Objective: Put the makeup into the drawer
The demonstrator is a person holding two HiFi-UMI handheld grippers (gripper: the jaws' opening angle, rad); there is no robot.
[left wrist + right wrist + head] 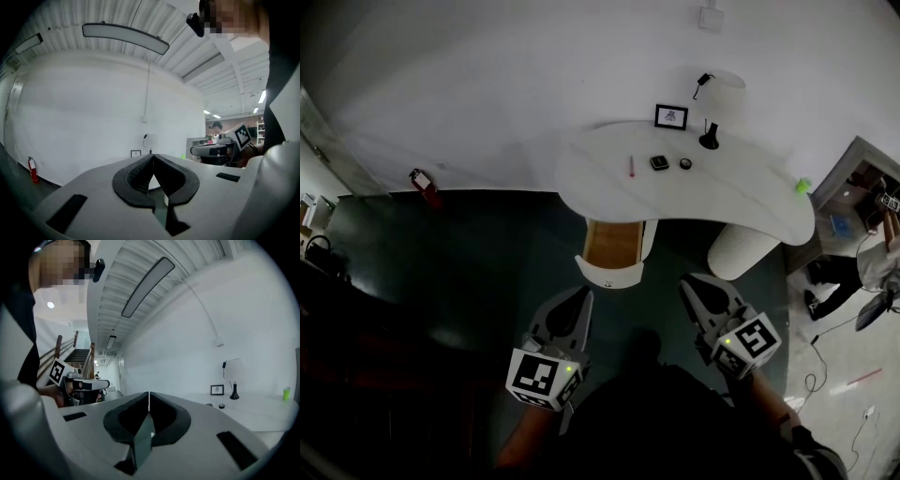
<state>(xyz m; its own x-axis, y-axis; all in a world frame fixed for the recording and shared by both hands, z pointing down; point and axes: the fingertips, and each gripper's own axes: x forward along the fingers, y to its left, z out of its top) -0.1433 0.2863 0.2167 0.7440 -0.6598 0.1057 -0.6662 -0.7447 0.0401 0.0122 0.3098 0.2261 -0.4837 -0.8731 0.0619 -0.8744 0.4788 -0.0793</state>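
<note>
head view: the left gripper [579,302] and right gripper [692,289] are hovering well apart from the white worktop [750,202], jaws closed on nothing. the makeup [659,163], possibly a compact, with a pink stick [631,167] and small pot [685,163] beside it, is lying there above the open drawer [614,246].

left gripper [153,157] jaws closed tight, nothing pinched. past tips: picture frame [135,153], lamp [151,139] by white wall. red fire extinguisher [32,169] far left, right gripper [196,151] off right.
</note>
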